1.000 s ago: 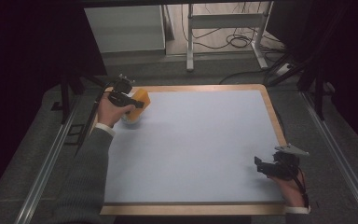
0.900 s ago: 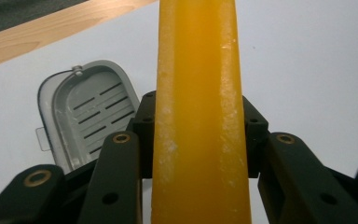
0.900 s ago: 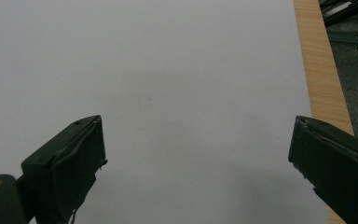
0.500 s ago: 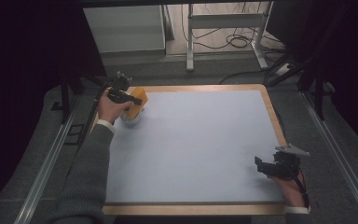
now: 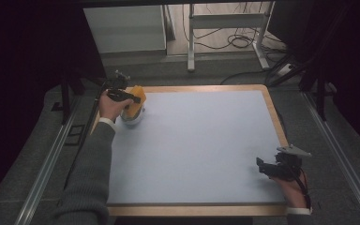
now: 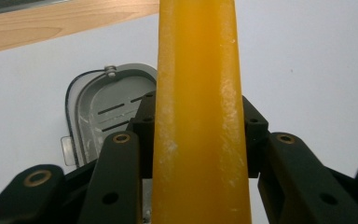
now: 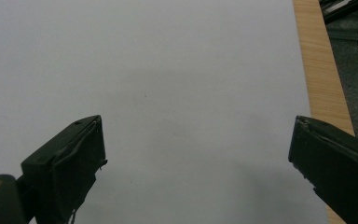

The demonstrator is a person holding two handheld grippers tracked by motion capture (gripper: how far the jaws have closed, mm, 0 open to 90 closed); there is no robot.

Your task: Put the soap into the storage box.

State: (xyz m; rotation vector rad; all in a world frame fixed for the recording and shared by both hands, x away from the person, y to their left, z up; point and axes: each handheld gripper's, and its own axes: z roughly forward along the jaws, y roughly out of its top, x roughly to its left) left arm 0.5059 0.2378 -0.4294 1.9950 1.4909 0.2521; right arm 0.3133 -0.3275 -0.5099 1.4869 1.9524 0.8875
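A long orange-yellow block [image 6: 200, 93] stands between the jaws of my left gripper [image 6: 198, 128], which is shut on its sides. From above, the left gripper [image 5: 132, 99] holds this orange block [image 5: 137, 96] at the table's far left corner. Directly under it lies a pale grey rounded container [image 5: 132, 118]. Along the left gripper's jaws, that grey container [image 6: 102, 107] shows slots and a wire clip behind the block. My right gripper [image 5: 264, 168] rests near the front right of the mat. Its jaws [image 7: 196, 154] stand wide apart with nothing between them.
A light blue mat [image 5: 201, 145] covers the table, framed by a wooden border [image 5: 274, 117]. Metal rails [image 5: 51, 164] run along both sides. Beyond the far edge stand a white cabinet [image 5: 126, 28] and a table frame [image 5: 225, 23] with cables on the floor.
The left hand with the orange block has shifted slightly toward the far left corner, over the grey container. The right hand has stayed put.
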